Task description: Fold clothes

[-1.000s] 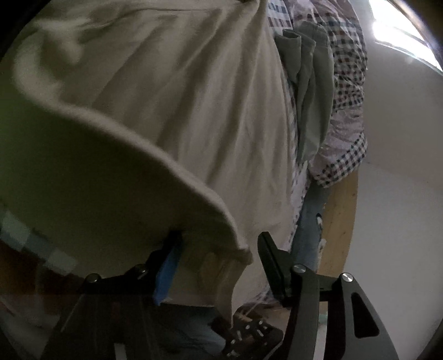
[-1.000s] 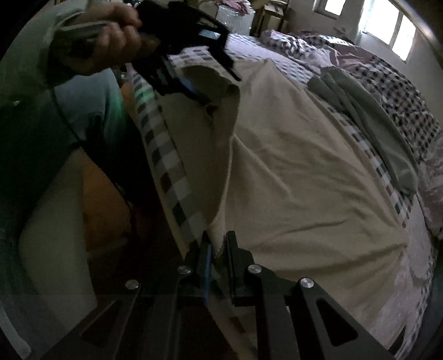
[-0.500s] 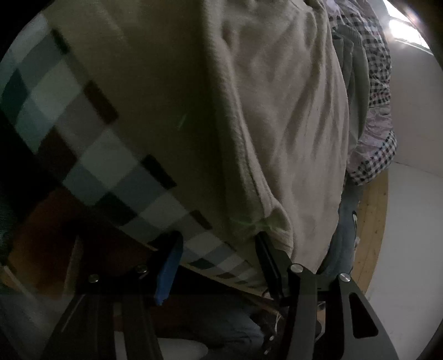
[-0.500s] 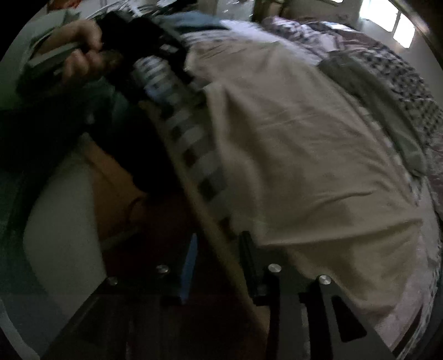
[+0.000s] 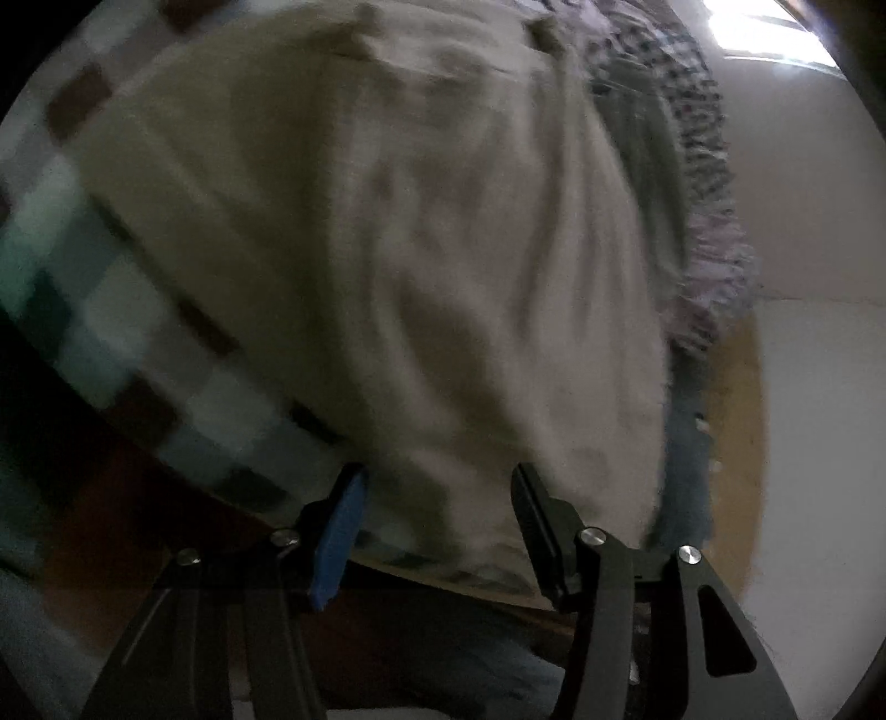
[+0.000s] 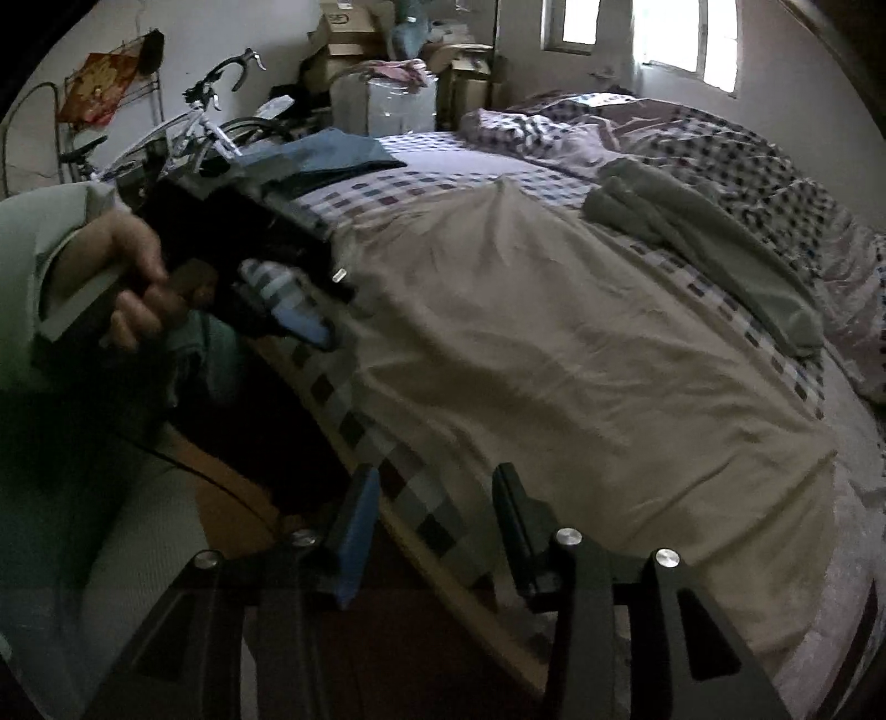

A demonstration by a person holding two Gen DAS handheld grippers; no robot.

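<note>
Cloth (image 6: 554, 360), big and tan, spread flat over checked bed (image 6: 421, 183), near edge by bed's side; green garment (image 6: 692, 238) bunched on far right, blue one (image 6: 332, 158) at far left of bed; bike (image 6: 188, 133) and boxes (image 6: 354, 33) by far wall. Left gripper (image 5: 437, 498) closing, fingers apart, cloth's near edge between them, pads not pressing yet; also seen at left in a hand (image 6: 138, 277) with pale green sleeve (image 6: 33, 238). Right gripper (image 6: 437, 498) opening, fingers spread over bed's edge, checked sheet between them, nothing pinched.
</note>
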